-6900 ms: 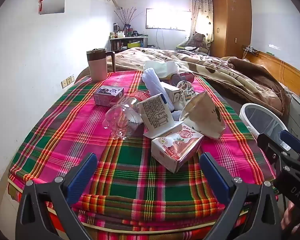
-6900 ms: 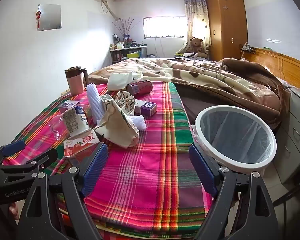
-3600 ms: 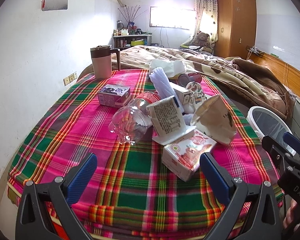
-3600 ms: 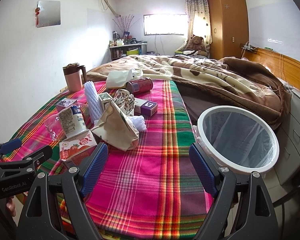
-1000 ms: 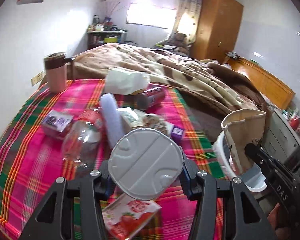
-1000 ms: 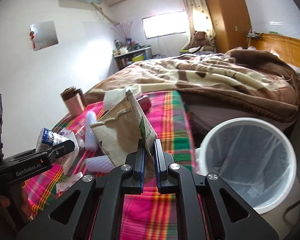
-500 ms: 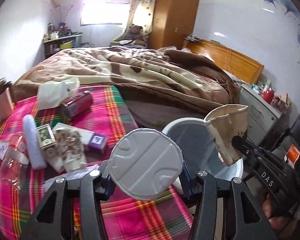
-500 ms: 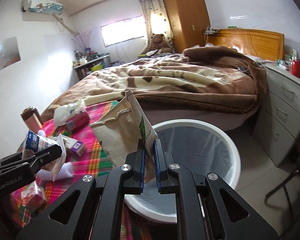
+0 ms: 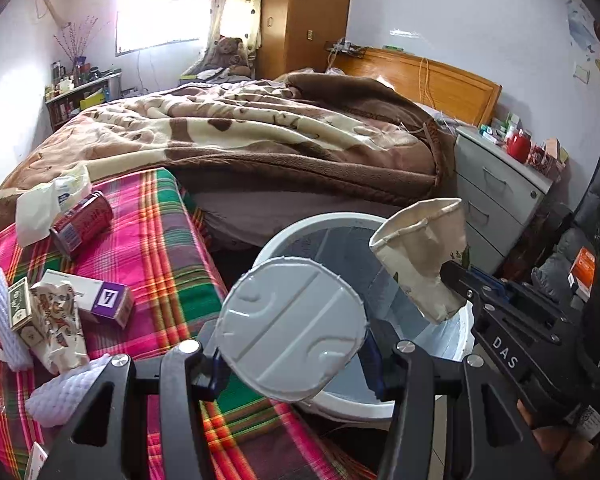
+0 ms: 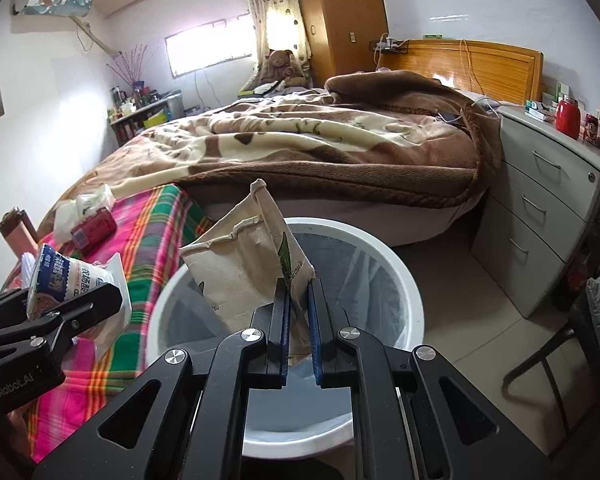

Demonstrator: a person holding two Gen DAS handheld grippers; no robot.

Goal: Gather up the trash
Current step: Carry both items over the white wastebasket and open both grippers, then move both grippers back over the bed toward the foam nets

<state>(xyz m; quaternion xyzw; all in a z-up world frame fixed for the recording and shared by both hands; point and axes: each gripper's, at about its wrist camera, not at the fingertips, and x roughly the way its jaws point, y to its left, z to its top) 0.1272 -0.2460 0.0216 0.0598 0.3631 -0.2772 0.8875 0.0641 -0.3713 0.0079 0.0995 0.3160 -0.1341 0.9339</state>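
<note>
Left tongs [image 9: 296, 340] clamped on a paper cup [image 9: 294, 330] at bottom middle, right tongs [image 10: 298, 320] clamped on a crumpled paper bag [image 10: 248, 264], both over the white bin [image 10: 400, 276], more trash on the plaid bed cover [image 9: 156, 248] at left

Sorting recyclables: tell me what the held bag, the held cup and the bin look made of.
Bag: tan matte paper, creased, rolled rim. Cup: likely printed paper or thin plastic; its pale base has moulded ridges. Bin: glossy white plastic, apparently lined with grey film.
</note>
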